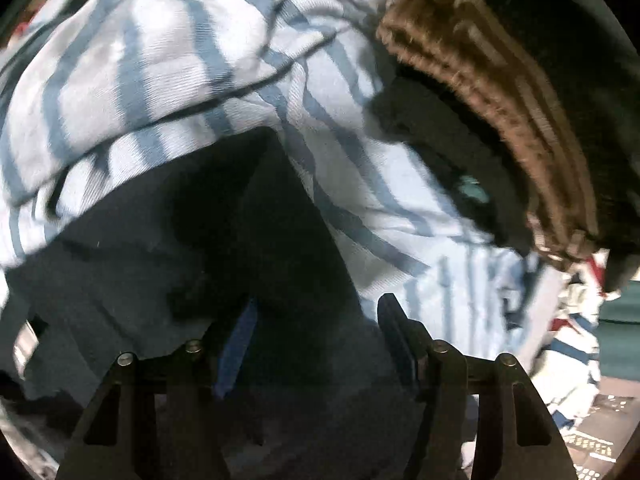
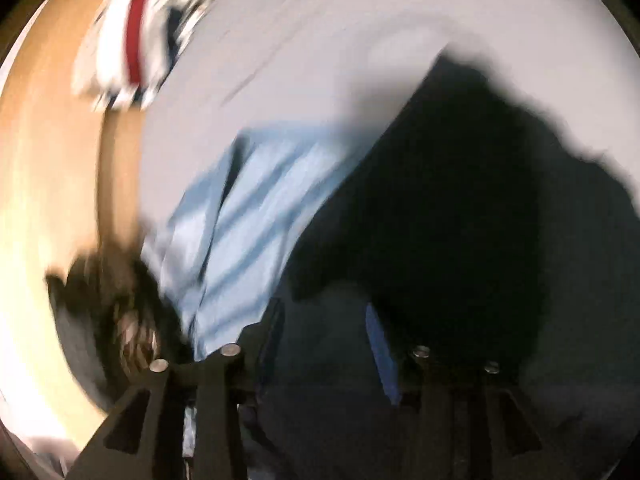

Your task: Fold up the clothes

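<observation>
A dark navy garment point(image 1: 168, 264) lies under and between the fingers of my left gripper point(image 1: 318, 304), whose jaws stand wide apart; the blue pad point(image 1: 236, 348) shows bare. Behind it is a crumpled light-blue striped shirt point(image 1: 168, 64). In the blurred right wrist view the same dark garment point(image 2: 460, 208) spreads over a grey-white surface point(image 2: 320, 60) and runs between the fingers of my right gripper point(image 2: 324, 312). Its jaws are apart and one blue pad point(image 2: 382, 356) is visible. The striped shirt point(image 2: 248, 208) lies to its left.
A brown knitted piece with dark fabric point(image 1: 500, 92) lies at the upper right of the left wrist view. A red, white and blue cloth point(image 1: 568, 320) sits at the right edge, and shows as the red, white and blue cloth point(image 2: 140, 28) far left. A tan edge point(image 2: 52, 160) borders the surface.
</observation>
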